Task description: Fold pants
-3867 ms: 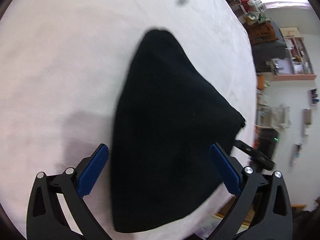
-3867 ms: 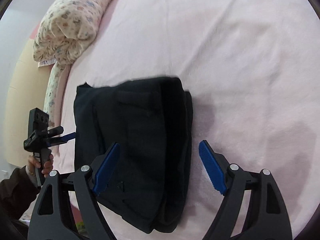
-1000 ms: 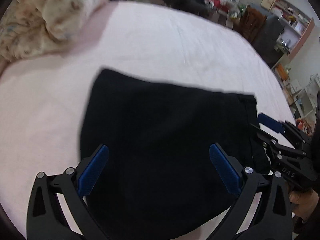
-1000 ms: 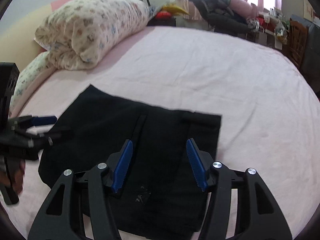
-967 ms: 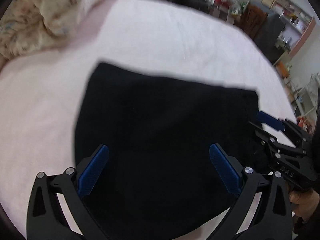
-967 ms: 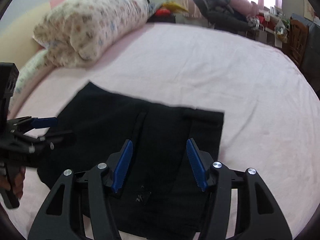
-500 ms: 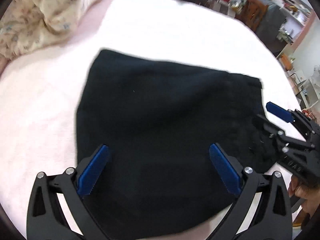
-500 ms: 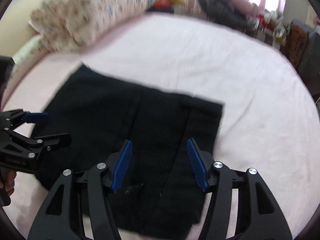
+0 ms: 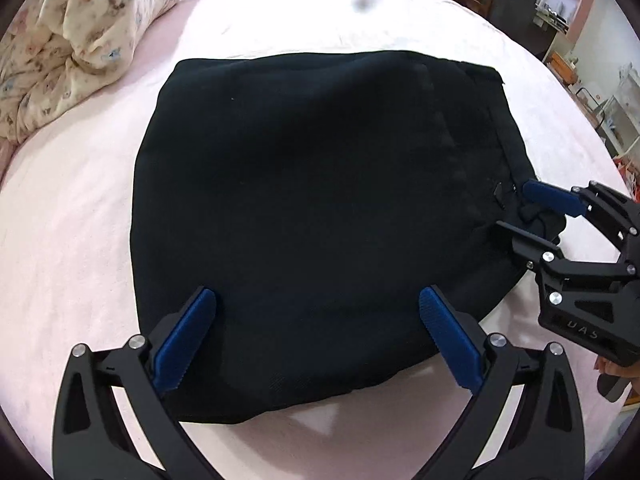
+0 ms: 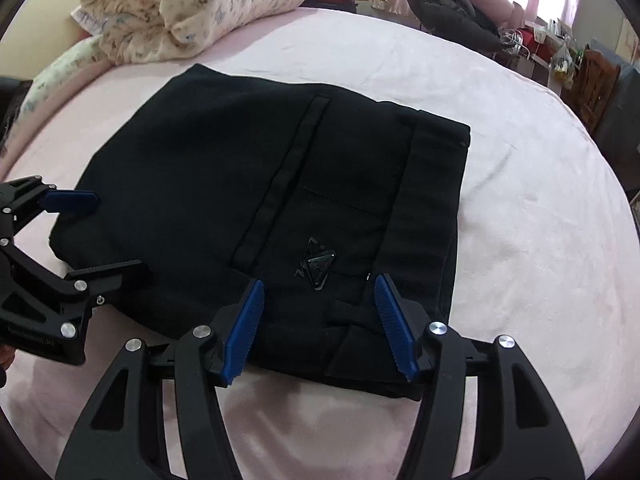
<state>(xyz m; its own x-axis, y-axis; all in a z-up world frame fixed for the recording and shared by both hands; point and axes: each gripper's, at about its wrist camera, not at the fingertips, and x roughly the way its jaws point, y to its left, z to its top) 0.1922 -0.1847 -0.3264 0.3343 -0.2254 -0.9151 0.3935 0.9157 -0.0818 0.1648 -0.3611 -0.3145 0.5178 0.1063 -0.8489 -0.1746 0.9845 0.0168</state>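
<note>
The black pants lie folded into a compact rectangle on the pink bed. In the right wrist view the pants show a back pocket, a small logo patch and the waistband at the right. My left gripper is open and empty, over the near edge of the fold. My right gripper is open and empty, over the near waistband end. Each gripper shows in the other's view: the right one at the pants' right edge, the left one at their left edge.
A floral duvet lies bunched at the head of the bed, also in the right wrist view. The pink bed sheet spreads around the pants. Dark clothes and cluttered shelves stand beyond the bed.
Both grippers have come closer and lower over the folded pants, which now fill more of each view. The pants lie where they were. Both grippers stay open.
</note>
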